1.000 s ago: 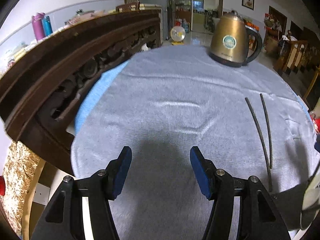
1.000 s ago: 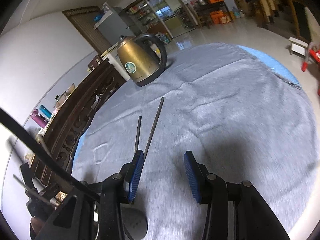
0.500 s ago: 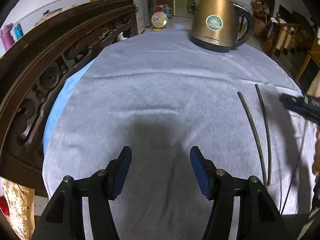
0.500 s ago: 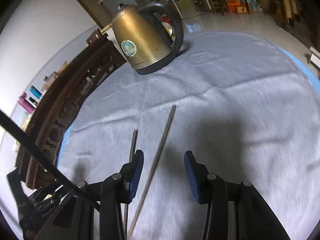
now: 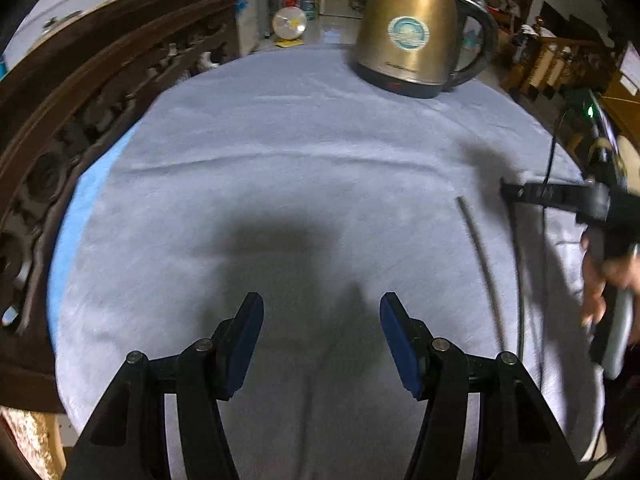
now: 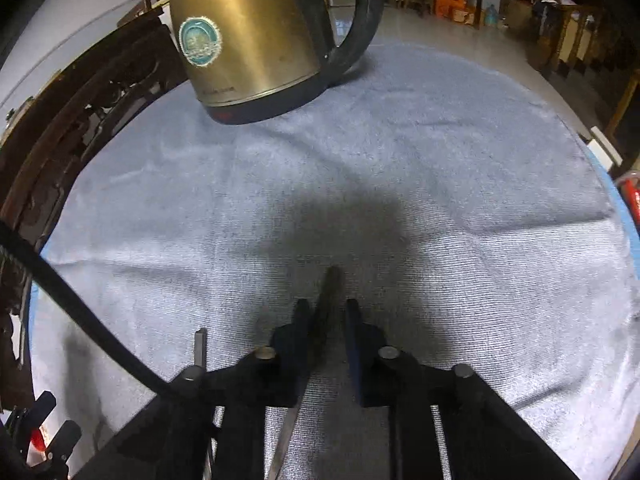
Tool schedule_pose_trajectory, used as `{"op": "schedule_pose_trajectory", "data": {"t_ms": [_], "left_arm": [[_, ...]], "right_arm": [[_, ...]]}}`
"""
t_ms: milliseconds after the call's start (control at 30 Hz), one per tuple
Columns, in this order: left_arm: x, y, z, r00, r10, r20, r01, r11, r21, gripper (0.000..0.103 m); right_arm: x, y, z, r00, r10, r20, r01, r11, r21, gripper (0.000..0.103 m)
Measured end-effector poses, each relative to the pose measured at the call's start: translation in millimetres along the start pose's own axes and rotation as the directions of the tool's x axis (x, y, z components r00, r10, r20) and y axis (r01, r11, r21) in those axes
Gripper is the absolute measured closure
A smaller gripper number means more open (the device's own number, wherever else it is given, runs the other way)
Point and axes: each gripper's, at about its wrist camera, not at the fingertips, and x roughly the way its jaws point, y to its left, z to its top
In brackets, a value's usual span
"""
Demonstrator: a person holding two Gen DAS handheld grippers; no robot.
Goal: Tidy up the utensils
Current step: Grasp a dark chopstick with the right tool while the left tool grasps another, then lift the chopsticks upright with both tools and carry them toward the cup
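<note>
Left wrist view: left gripper (image 5: 322,340) at bottom centre, jaws apart, nothing between the pads, same gap as a second ago. Grey cloth (image 5: 280,168) fills the middle. Two thin dark chopsticks lie at right of frame: the near chopstick (image 5: 482,264) bare on the cloth, the far chopstick (image 5: 520,264) running under the right gripper (image 5: 506,192), which has come in from the right edge with a hand (image 5: 600,280) behind it. Compared with a second ago the kettle (image 5: 408,32) is larger at upper centre-right, so this camera has moved closer to it.

Right wrist view: the right gripper, at bottom centre, has its jaws closing, much narrower than half a second ago. One chopstick sits between the pads, tip poking out above them; whether the pads already press it I cannot tell. The other chopstick shows its end at lower left, just beside the gripper, not held.

Judgement: pickup of the first chopstick is under way; the second is still to collect.

Room: carved wooden furniture (image 5: 100,92) hugs the cloth's left edge in both views. The kettle stands near the top edge, close ahead of the right gripper. The cloth's middle and right are open. A black cable (image 6: 80,304) crosses the lower left.
</note>
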Motion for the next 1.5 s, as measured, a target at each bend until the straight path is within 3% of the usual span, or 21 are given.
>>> {"op": "schedule_pose_trajectory", "data": {"t_ms": [167,333,433,500,633,700,733,900,1000,1200,1333,1500], "left_arm": [[20,-31,27,0.997,-0.077,-0.015,0.078,0.995,0.056,0.041],[45,-72,47,0.979,-0.194,-0.058,0.199,0.972,0.124,0.041],[59,-95,54,0.974,-0.209,-0.086,0.222,0.958,0.181,0.043],[70,-106,58,0.971,-0.208,-0.116,0.228,0.952,0.202,0.056],[77,-116,63,0.972,-0.203,-0.119,0.225,0.951,0.211,0.065],[78,-116,64,0.973,-0.198,-0.12,0.22,0.953,0.208,0.086],[80,-115,65,0.971,-0.202,-0.126,0.225,0.952,0.205,0.091],[75,-111,59,0.973,-0.198,-0.116,0.219,0.954,0.204,0.095],[68,-102,52,0.979,-0.182,-0.095,0.198,0.957,0.211,0.097],[33,-61,42,0.985,-0.175,0.008,0.173,0.978,0.121,0.097],[-1,-34,32,0.983,-0.163,0.087,0.158,0.986,0.061,0.098],[-52,-2,10,0.969,-0.133,0.21,0.136,0.991,0.0,0.098]], "right_arm": [[-6,-5,-13,1.0,-0.006,0.023,0.007,0.999,-0.042,0.095],[-19,-34,-32,0.999,0.026,0.043,-0.025,0.999,-0.026,0.095],[-26,-47,-42,0.999,0.04,0.031,-0.039,0.999,-0.021,0.094],[-29,-53,-47,0.999,0.045,0.022,-0.045,0.999,-0.022,0.094],[-36,-61,-57,0.999,0.052,-0.01,-0.052,0.998,-0.02,0.094],[-39,-61,-59,0.998,0.047,-0.05,-0.048,0.998,-0.03,0.094],[-39,-61,-59,0.997,0.041,-0.07,-0.044,0.998,-0.034,0.093],[-37,-51,-58,0.997,0.0,-0.079,-0.006,0.998,-0.068,0.092],[-41,-48,-64,0.999,-0.011,-0.049,0.007,0.996,-0.084,0.093],[-73,-68,-77,0.996,0.069,0.048,-0.069,0.998,0.006,0.093],[-113,-79,-92,0.98,0.092,0.175,-0.099,0.995,0.033,0.094],[-159,-89,-117,0.95,0.094,0.298,-0.121,0.99,0.073,0.094]]}}
